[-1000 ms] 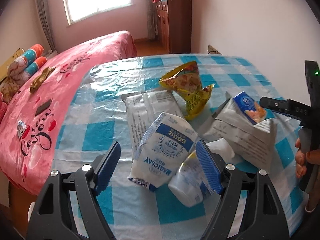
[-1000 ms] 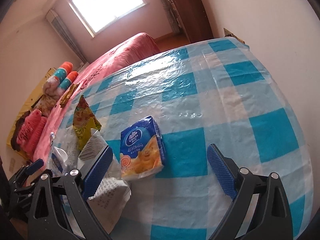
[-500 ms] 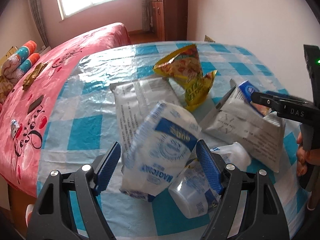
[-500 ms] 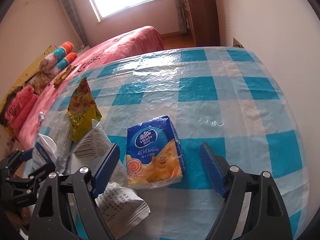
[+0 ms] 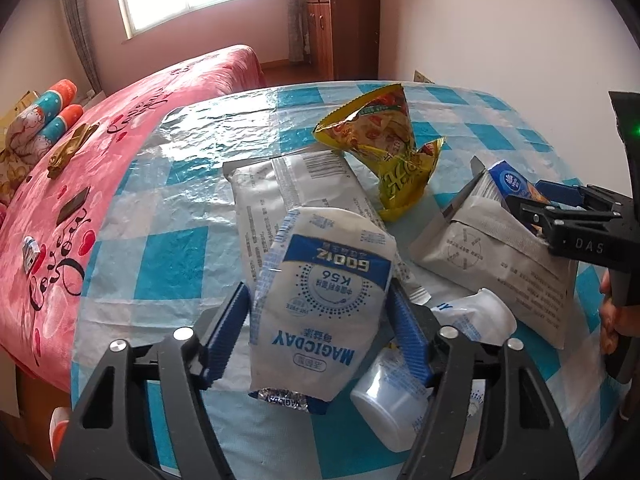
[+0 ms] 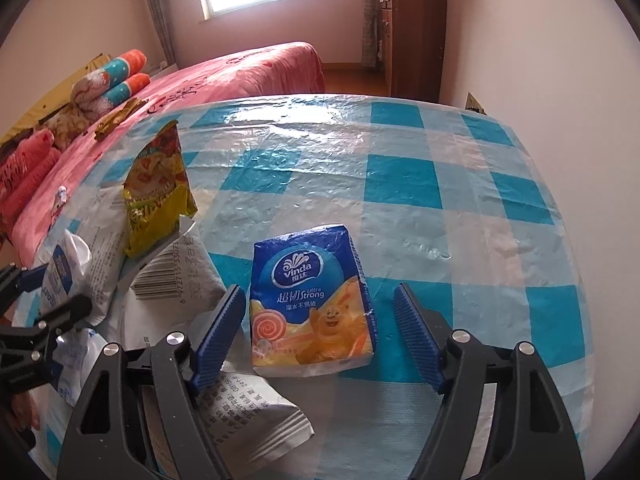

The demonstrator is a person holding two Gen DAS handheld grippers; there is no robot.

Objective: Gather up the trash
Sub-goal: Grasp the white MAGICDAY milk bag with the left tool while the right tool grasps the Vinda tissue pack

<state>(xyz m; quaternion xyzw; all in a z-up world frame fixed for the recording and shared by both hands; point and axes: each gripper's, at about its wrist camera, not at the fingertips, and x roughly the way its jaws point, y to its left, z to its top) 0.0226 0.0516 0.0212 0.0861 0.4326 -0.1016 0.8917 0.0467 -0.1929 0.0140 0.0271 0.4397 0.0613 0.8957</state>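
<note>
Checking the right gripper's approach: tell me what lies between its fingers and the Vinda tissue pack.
Nothing. In the right wrist view the Vinda tissue pack sits between the open fingers of the right gripper, with only checked tablecloth showing either side.

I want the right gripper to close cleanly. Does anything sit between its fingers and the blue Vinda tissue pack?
Nothing visible does. The right gripper is open, straddling the Vinda tissue pack, with bare gaps on both sides. A printed white wrapper lies under its left finger.

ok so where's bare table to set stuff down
Bare table runs right of and beyond the tissue pack to the wall edge. Another strip lies left of the grey bag, toward the bed. Crowded around the yellow bag and cup.
</note>
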